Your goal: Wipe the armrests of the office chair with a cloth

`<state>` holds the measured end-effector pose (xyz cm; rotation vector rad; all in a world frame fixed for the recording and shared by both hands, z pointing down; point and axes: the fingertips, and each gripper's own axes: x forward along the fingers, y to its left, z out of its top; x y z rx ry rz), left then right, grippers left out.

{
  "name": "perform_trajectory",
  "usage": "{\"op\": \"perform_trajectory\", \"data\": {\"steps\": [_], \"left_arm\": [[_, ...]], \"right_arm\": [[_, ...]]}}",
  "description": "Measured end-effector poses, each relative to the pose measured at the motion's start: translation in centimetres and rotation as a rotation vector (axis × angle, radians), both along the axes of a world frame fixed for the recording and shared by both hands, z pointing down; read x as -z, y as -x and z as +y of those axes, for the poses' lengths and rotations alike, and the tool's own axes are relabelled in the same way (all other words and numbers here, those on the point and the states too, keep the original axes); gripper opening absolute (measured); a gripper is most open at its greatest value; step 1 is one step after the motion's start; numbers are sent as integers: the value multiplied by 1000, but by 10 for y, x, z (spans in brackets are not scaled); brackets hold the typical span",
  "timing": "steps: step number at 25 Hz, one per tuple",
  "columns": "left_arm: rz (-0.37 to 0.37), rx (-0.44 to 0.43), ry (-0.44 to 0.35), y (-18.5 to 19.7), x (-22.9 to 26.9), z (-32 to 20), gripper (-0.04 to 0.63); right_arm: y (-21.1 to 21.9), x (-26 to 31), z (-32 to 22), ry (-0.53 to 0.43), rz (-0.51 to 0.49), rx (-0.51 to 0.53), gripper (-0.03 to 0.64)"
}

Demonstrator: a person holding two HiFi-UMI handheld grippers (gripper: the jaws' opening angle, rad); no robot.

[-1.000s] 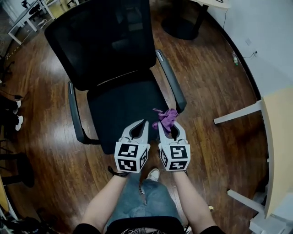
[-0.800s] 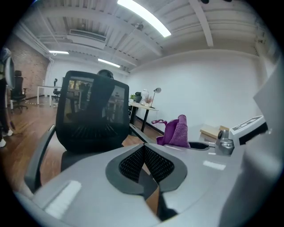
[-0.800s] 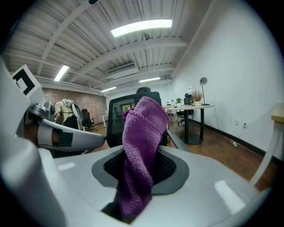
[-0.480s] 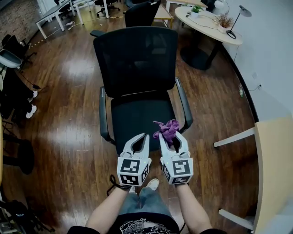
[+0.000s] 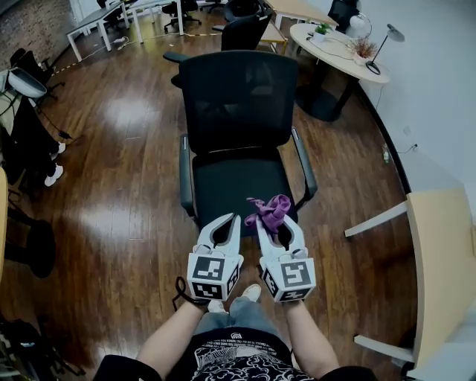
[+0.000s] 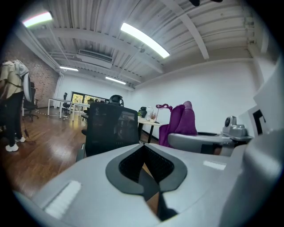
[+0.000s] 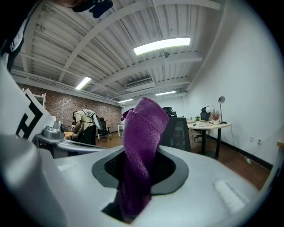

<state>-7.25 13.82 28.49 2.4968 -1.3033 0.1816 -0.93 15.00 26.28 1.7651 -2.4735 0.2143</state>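
A black office chair (image 5: 236, 111) faces me, with a left armrest (image 5: 184, 175) and a right armrest (image 5: 304, 164); it shows small in the left gripper view (image 6: 108, 128) too. My right gripper (image 5: 272, 219) is shut on a purple cloth (image 5: 272, 210), which sticks up between its jaws (image 7: 141, 150). It hovers over the seat's front edge, short of the right armrest. My left gripper (image 5: 233, 218) hangs beside it, shut and empty, its jaws touching at the tips.
Dark wood floor lies all around. A round table (image 5: 338, 37) with a lamp and plant stands behind the chair at the right. A light desk (image 5: 439, 275) runs along the right edge. More desks and chairs (image 5: 111, 18) stand far back left.
The view has tilted up and the chair now lies farther off and more centred. Both grippers keep the same pose side by side, with the cloth still held.
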Motion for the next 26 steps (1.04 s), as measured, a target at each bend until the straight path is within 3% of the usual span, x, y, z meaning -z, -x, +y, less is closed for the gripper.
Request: {"op": "perform_trajectory", "data": {"steps": [10,26], "left_arm": [[15,-42,-31,11,11,29,5],[41,-51,-27,12,18,34,5]], "right_arm": [[19,3,28,-2,20,-20,112],[26,17,34,-17,32,-23,112]]}}
